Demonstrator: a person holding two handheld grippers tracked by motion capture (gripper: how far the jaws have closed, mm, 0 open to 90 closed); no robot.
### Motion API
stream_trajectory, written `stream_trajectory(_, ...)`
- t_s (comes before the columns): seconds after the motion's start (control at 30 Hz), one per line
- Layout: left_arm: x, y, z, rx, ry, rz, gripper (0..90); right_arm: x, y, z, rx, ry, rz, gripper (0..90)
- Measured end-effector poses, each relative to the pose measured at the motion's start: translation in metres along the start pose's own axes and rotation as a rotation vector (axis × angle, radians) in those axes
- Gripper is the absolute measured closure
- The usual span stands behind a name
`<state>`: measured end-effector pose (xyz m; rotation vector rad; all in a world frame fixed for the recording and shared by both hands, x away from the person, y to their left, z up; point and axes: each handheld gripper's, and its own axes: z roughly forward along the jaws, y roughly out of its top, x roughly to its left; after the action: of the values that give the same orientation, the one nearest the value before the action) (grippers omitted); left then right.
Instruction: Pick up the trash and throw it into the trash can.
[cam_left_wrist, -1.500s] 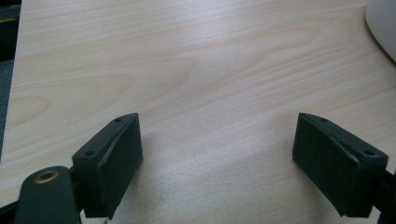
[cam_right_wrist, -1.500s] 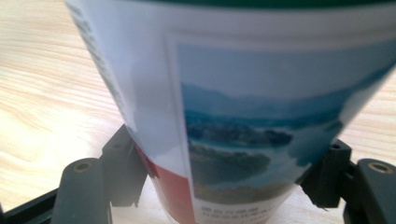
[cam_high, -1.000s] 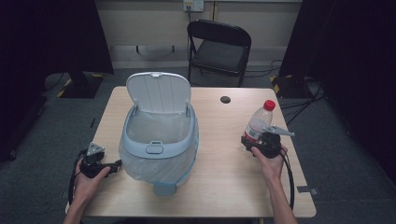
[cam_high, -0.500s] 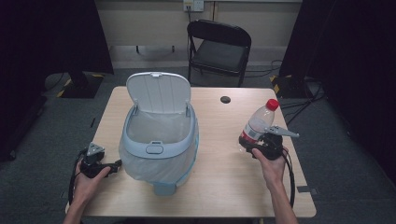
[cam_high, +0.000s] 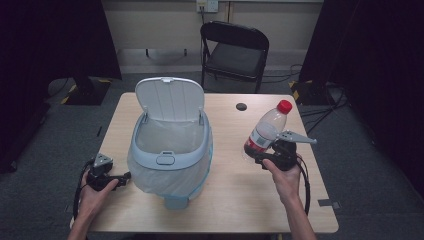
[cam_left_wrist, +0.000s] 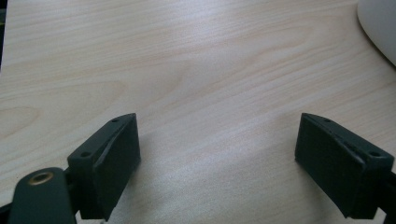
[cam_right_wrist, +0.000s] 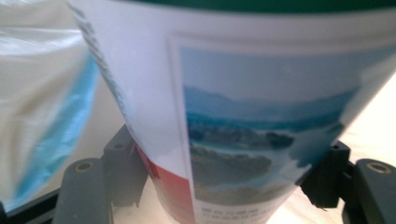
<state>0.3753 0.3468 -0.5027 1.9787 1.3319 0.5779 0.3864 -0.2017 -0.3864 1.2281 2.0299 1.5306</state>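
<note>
Nearest the camera in the high view, two forearms come in from six o'clock. The left gripper sits low at about eight o'clock on the table, and its own view has the jaws spread wide over bare wood, nothing between them, nothing touched. Over at four o'clock the right gripper has the plastic bottle clamped around its labelled middle; in the right gripper view the label bulges between both black jaws, pressed on each side, so that's a firm wide grip on the bottle's body. The bottle is tilted, red cap leaning toward one o'clock, and it looks clear of the tabletop, just to the right of the bin. The bin stands at centre with its lid flipped up at twelve o'clock and a white liner sagging over the rim. Now the risk, as I judge it: a thin, seemingly empty bottle can buckle or squirt out of two flat pads if the squeeze shifts. Swing across too low and the base may clip the bin's rim or snag the liner, nudging the bin; release too early and the bottle bounces off the rim onto the table. Beyond the table, at twelve o'clock, a black chair waits against the wall.
</note>
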Motion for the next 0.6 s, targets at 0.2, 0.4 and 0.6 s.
stream_trajectory(0.2, 0.000, 0.000, 0.000, 0.000, 0.000, 0.000, 13.5, 0.013, 0.010, -0.004, -0.016, 0.039, -0.019, 28.8)
stream_trajectory(0.4, -0.001, 0.000, 0.000, 0.000, 0.006, -0.003, 13.3, 0.027, 0.021, -0.009, -0.034, 0.075, -0.035, 28.9)
stream_trajectory(0.6, -0.001, 0.000, 0.000, 0.001, 0.009, -0.004, 13.0, 0.040, 0.037, -0.022, -0.084, 0.113, -0.055, 28.9)
